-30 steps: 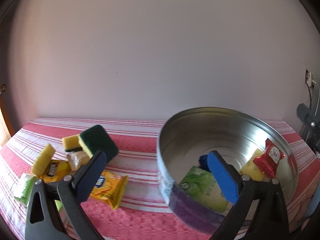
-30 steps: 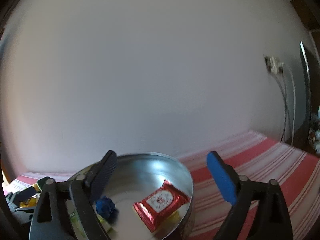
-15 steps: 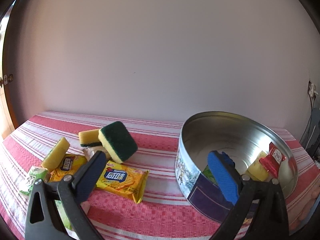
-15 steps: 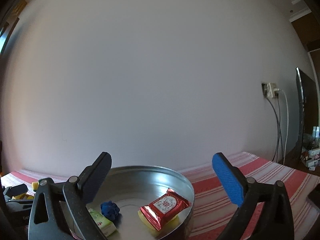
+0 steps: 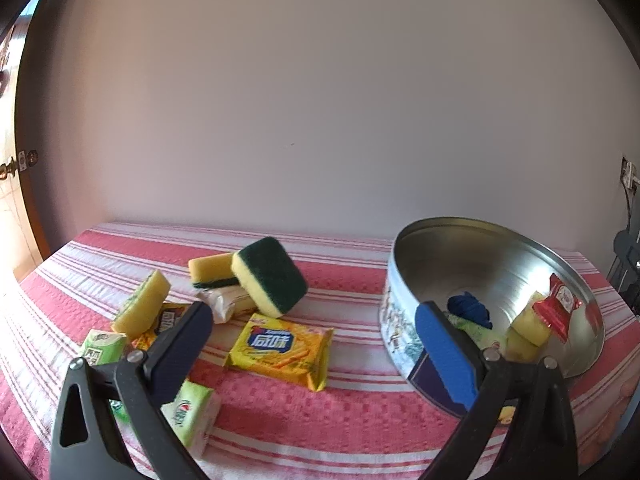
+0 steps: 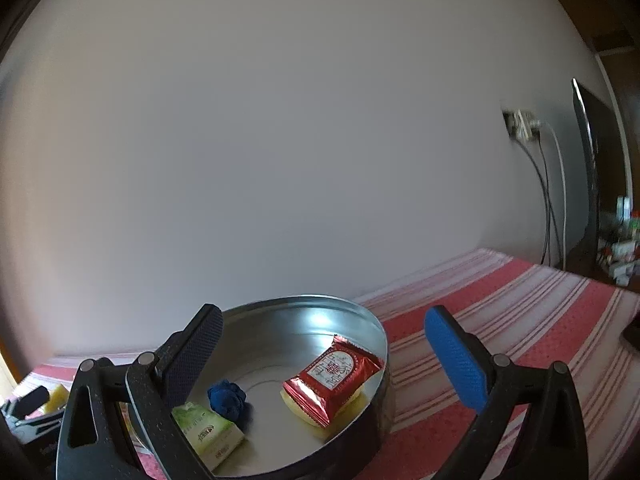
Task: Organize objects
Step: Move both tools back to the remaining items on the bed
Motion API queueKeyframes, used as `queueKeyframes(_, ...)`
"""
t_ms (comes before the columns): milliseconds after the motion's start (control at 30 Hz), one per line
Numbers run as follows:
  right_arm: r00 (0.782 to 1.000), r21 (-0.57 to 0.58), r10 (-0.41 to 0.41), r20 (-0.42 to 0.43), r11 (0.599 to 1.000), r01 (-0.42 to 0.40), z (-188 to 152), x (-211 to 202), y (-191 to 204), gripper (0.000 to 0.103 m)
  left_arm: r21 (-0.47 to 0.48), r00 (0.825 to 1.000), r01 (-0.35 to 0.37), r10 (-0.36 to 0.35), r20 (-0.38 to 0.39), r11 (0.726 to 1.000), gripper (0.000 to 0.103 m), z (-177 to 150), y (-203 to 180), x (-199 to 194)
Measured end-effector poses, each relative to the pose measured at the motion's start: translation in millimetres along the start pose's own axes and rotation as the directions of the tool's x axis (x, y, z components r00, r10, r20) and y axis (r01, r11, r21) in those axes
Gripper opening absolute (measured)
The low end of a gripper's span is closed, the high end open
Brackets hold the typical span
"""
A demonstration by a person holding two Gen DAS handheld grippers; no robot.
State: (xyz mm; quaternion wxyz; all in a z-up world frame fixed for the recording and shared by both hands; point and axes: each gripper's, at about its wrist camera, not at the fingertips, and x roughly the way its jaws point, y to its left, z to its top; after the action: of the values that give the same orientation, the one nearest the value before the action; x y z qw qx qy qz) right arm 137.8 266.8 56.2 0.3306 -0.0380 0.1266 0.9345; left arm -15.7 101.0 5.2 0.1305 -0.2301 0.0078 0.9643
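Left gripper [image 5: 316,344] swung off tin [image 5: 404,344], seemingly toward the snacks [image 5: 280,346]

Each tool [image 5: 312,340] has black arms, silver rivets, one blue and one seemingly black pad.

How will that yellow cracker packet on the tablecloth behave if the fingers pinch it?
The yellow cracker packet lies flat on the striped tablecloth, so pinching it from above looks awkward. Its glossy film probably slips between fingers. It looks thin and light, and the contents may crack under a hard squeeze; the crimped ends should flex.
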Motion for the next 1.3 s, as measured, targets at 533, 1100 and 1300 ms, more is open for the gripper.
queueKeyframes(533, 0.994, -0.109, 0.091, -0.058, 0.989, -0.097, -20, -13, 66, 0.102, -0.059, 0.999, -0.026, 0.023, -0.042, 0.998, 0.102, -4, 53, -7)
queueKeyframes(1100, 0.967, -0.149, 0.195, -0.161, 0.964, -0.219, -47, -10, 127, 0.102, -0.087, 0.990, -0.101, 0.091, -0.112, 0.991, 0.102, -5, 116, 7)
queueKeyframes(1300, 0.958, -0.181, 0.223, -0.183, 0.950, -0.255, -56, -11, 150, 0.102, -0.086, 0.983, -0.121, 0.107, -0.152, 0.989, 0.102, -7, 141, 8)
